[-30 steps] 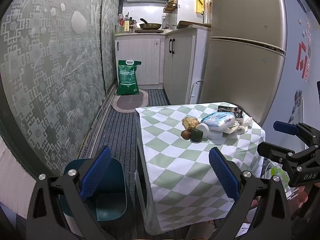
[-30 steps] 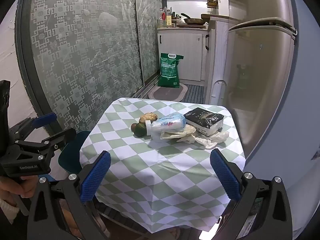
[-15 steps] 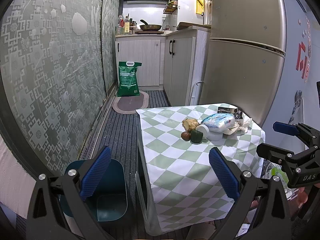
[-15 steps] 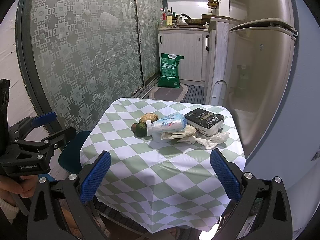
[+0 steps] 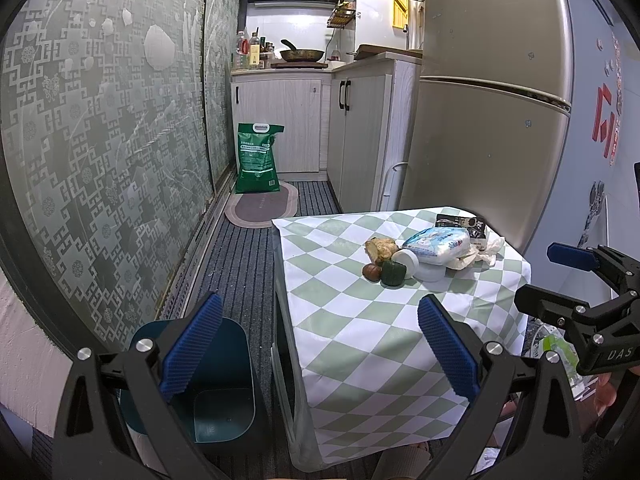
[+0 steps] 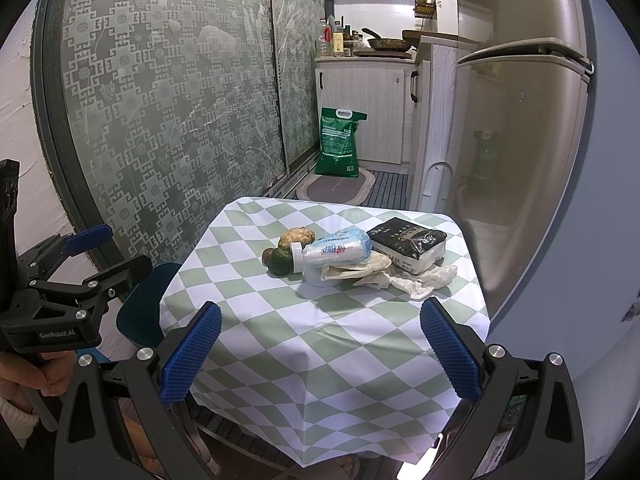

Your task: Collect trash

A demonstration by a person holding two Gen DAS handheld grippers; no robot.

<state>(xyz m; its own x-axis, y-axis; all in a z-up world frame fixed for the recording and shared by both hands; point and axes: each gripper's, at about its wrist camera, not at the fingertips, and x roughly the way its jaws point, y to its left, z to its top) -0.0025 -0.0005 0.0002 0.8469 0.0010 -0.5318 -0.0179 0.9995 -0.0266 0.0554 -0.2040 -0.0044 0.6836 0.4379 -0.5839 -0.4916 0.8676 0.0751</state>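
Note:
A small table with a green-and-white checked cloth (image 5: pixel 360 320) (image 6: pixel 320 340) carries a pile of trash: a lying plastic bottle (image 5: pixel 436 242) (image 6: pixel 336 249), a knobby brown lump (image 5: pixel 380 249) (image 6: pixel 296 237), a dark green piece (image 5: pixel 393 273) (image 6: pixel 280 262), crumpled white paper (image 5: pixel 486 254) (image 6: pixel 416 280) and a black packet (image 5: pixel 464 224) (image 6: pixel 408 240). A dark teal bin (image 5: pixel 212 384) (image 6: pixel 148 308) stands on the floor left of the table. My left gripper (image 5: pixel 320 344) is open and empty over the bin and table edge. My right gripper (image 6: pixel 320 348) is open and empty above the table's near side.
A fridge (image 5: pixel 488 100) stands right behind the table. White cabinets (image 5: pixel 360 128) and a green sack (image 5: pixel 258 158) are at the back of the narrow kitchen. A patterned glass wall (image 5: pixel 100 160) runs along the left. The striped floor mat (image 5: pixel 240 264) lies between.
Both views have shifted only slightly. The grippers stay open and the trash has not moved.

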